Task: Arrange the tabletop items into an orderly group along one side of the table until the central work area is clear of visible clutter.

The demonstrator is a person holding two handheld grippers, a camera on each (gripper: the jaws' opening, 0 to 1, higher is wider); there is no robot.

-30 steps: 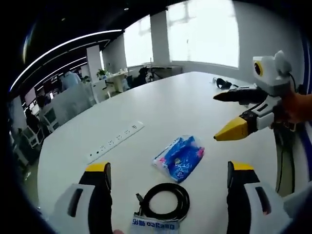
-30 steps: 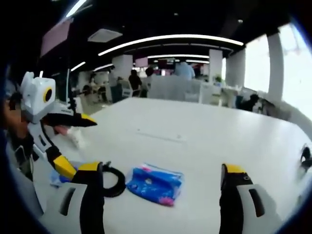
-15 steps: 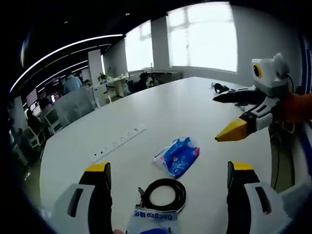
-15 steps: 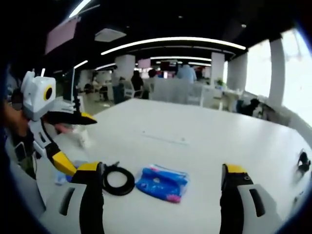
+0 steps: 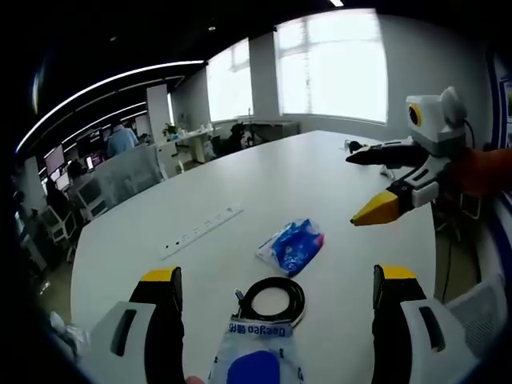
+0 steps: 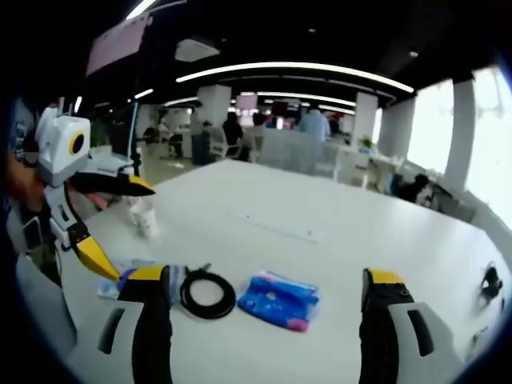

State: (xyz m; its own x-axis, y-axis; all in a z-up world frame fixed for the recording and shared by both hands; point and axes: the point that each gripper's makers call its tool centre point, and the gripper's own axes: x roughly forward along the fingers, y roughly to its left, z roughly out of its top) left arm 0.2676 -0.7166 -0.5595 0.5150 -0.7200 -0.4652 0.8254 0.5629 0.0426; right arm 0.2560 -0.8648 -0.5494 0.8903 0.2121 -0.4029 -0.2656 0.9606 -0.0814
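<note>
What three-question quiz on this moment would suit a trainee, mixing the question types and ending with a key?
1. True or false: the left gripper is shut on the coiled black cable.
2. In the left gripper view, what lies just beyond the cable on the white table? A) a mug B) a blue packet C) a stapler
3. Fill in: in the right gripper view, the right gripper has its jaws ____.

Key
1. False: its jaws stand apart and the cable lies loose on the table between them.
2. B, the blue packet.
3. Open, with the packet on the table between them.
</note>
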